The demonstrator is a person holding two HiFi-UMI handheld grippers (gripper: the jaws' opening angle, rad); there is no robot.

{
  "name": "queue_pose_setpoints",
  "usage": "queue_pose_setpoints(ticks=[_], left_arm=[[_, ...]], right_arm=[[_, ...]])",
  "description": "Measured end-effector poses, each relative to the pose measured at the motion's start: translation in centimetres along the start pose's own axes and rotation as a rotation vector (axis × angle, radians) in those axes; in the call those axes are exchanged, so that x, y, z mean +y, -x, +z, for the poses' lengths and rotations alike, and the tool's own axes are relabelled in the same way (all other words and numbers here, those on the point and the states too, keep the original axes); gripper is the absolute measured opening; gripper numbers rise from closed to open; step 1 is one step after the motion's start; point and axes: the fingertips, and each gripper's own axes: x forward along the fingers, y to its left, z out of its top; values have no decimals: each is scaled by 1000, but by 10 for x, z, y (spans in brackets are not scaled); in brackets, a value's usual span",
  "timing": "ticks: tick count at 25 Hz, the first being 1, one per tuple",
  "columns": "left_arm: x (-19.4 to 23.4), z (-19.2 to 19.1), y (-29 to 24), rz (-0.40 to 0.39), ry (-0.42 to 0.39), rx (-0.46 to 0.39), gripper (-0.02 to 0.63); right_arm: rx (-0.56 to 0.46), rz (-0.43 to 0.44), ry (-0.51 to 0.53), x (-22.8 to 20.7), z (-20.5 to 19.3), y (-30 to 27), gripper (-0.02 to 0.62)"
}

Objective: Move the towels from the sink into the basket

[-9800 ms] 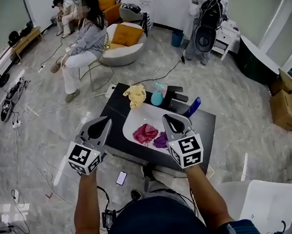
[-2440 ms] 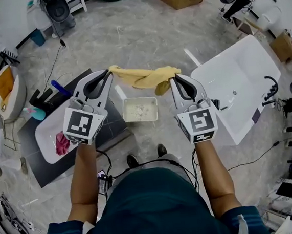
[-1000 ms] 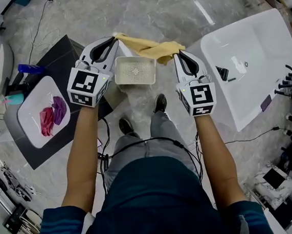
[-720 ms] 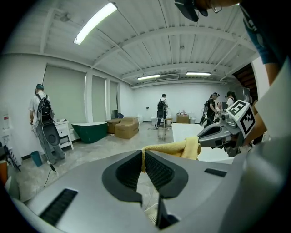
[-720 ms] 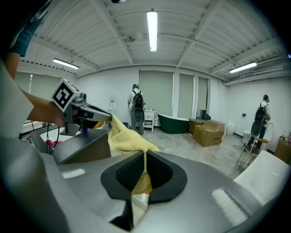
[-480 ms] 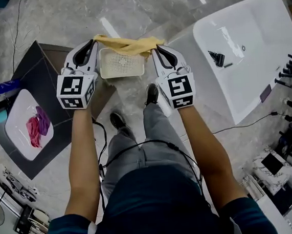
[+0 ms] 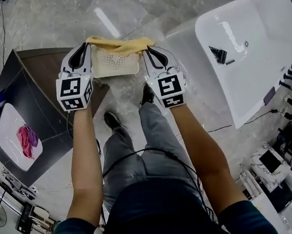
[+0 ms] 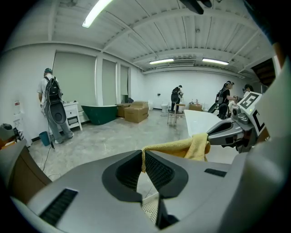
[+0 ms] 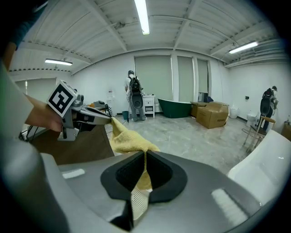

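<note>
With the left tool (image 7: 85, 44) and right tool (image 7: 147, 50) each clamped shut on one end of the towel (image 7: 122, 45), stretched just above the basket (image 7: 113, 65), lower both ends evenly and release together inside the rim.

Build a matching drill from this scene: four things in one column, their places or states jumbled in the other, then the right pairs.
Things:
1. yellow towel
2. basket
3. pink and purple towels
4. bathtub

Places or states:
A. lying in the white sink at the left
B. stretched between the left gripper and the right gripper, each shut on one end
C. large and white, at the right
D. pale and perforated, just below the stretched cloth

Pairs: 1-B, 2-D, 3-A, 4-C
</note>
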Motion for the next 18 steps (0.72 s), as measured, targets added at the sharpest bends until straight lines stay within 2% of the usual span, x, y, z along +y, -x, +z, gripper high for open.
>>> queue_pose_setpoints(ticks=[9, 18], left_arm=[[7, -89, -49, 80, 57, 85, 25], [9, -166, -93, 115, 65, 169, 26]], right_arm=[[65, 47, -18, -3, -79, -53, 26], [134, 89, -43, -7, -159, -99, 26]])
